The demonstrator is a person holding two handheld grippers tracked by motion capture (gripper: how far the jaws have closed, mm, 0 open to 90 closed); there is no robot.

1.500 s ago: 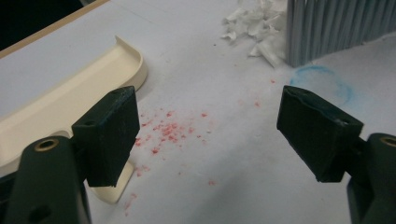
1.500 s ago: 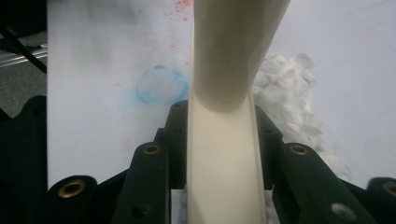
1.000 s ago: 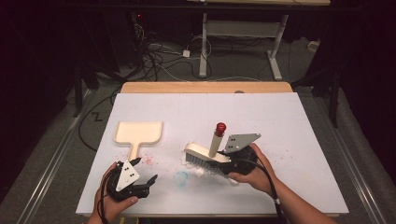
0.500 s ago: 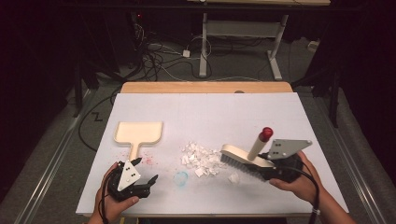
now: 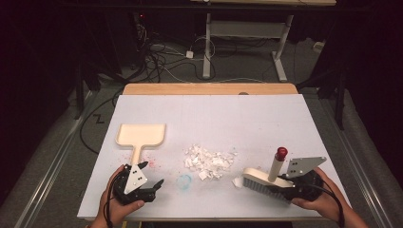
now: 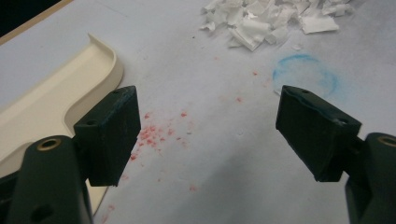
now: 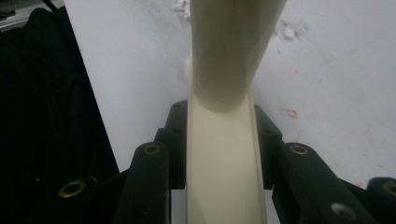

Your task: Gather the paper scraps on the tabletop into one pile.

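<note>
Here the right claw [image 5: 285,183] is clenched on the brush [image 5: 264,179] back; it seems light and stiff, best held there, while the left claw [image 6: 205,135] is released above the desk [image 5: 214,118]

No readable text, label, brand, number or sign appears on anything here.

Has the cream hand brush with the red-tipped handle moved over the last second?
Yes. The cream hand brush, clamped in the right gripper, has slid rightward across the table, off the pile of white paper scraps, toward the white board's right edge.
</note>
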